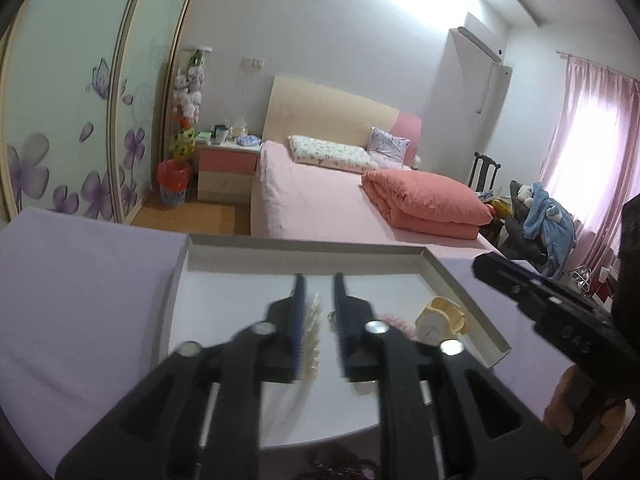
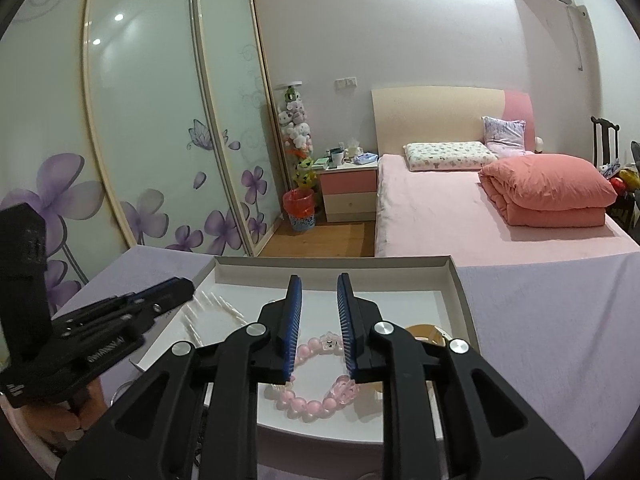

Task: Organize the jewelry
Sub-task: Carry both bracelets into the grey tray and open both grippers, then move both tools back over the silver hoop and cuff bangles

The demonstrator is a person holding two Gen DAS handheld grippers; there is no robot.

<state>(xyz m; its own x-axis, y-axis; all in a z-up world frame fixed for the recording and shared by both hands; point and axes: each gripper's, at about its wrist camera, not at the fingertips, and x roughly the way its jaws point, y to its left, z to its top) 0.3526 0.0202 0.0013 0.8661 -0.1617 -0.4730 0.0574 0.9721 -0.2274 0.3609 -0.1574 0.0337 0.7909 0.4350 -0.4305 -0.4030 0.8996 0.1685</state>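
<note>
1. Left wrist view: the left gripper (image 1: 318, 280) hangs low over a shallow white cardboard tray (image 1: 304, 246) that sits on a worktop draped in lilac cloth (image 1: 80, 280).
2. Its blue-padded fingers (image 1: 299, 292) stand apart, clamped on nothing; a cream spiky bead bracelet (image 1: 313, 336) lies in the gap between them, close to the left pad, and is blurred.
3. Further right in the tray lie a pink bead bracelet (image 1: 394, 322), mostly hidden behind the right finger, and a pale yellow rounded trinket (image 1: 440, 318) near the tray's right wall.
4. The right gripper (image 1: 484, 265) enters from the right edge, above the tray's right corner.
5. Right wrist view: the right gripper (image 2: 318, 280) is held over the same tray (image 2: 332, 262), its fingers (image 2: 294, 300) apart and empty.
6. The pink bead bracelet (image 2: 308, 400) rests on the tray floor, directly under and between the pads.
7. The cream spiky bead bracelet (image 2: 218, 306) lies in the tray's left part, just beside the tip of the left gripper (image 2: 188, 289), whose finger gap cannot be judged here.
8. Beyond the worktop stands a pink bed (image 2: 460, 216).
</note>
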